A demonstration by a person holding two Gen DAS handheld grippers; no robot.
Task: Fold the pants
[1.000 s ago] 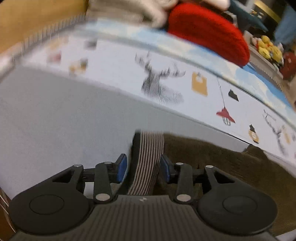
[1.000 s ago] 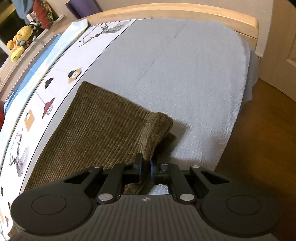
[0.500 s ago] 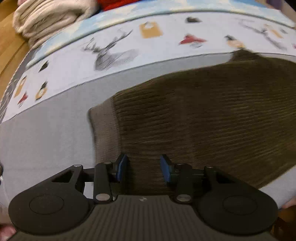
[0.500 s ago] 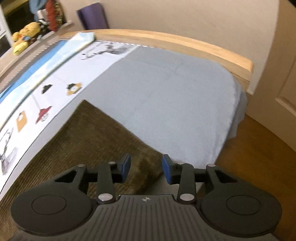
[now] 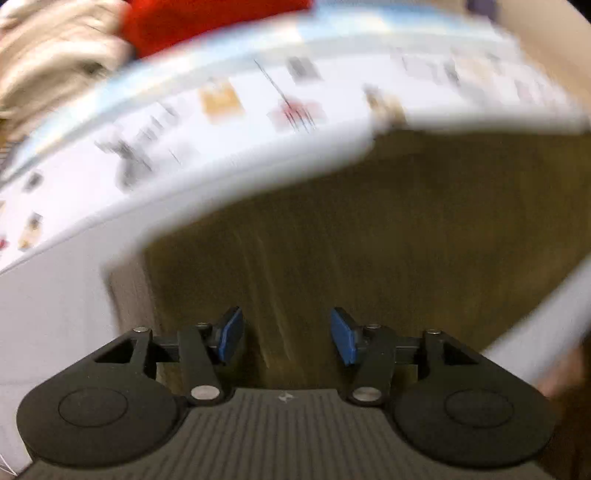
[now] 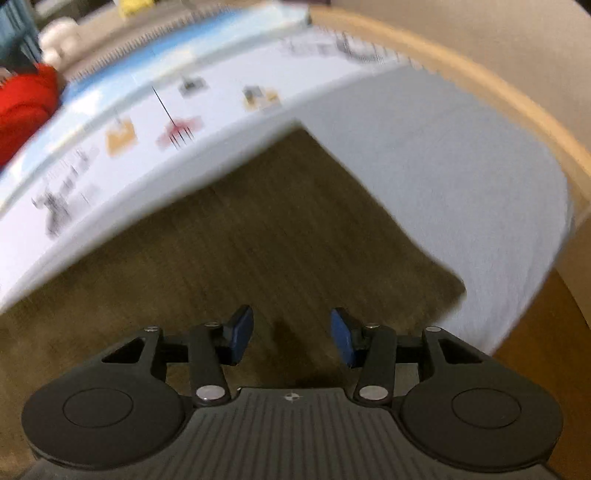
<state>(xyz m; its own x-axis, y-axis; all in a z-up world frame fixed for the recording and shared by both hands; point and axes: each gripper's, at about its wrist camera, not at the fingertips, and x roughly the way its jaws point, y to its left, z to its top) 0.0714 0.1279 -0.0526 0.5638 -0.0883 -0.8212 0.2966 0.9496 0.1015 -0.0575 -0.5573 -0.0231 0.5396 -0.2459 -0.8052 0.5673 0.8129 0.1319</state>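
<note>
The brown corduroy pants [image 5: 351, 236] lie flat on the grey bed sheet [image 5: 55, 295]; their striped waistband [image 5: 129, 295] shows at the left in the left wrist view. My left gripper [image 5: 286, 338] is open and empty, just above the pants near the waistband. In the right wrist view the pants [image 6: 258, 251] spread under my right gripper [image 6: 291, 338], which is open and empty, with the hem corner [image 6: 454, 291] to its right. Both views are motion-blurred.
A white printed blanket [image 6: 147, 140] runs along the far side of the pants. A red cushion [image 5: 207, 18] and a beige bundle [image 5: 48, 62] lie beyond it. The wooden bed frame [image 6: 517, 110] and the floor [image 6: 546, 350] bound the right.
My right gripper let go of the pants hem and opened; the hem now lies flat. My left gripper, open throughout, swung from the waistband over the pants. Both cameras are still moving.
</note>
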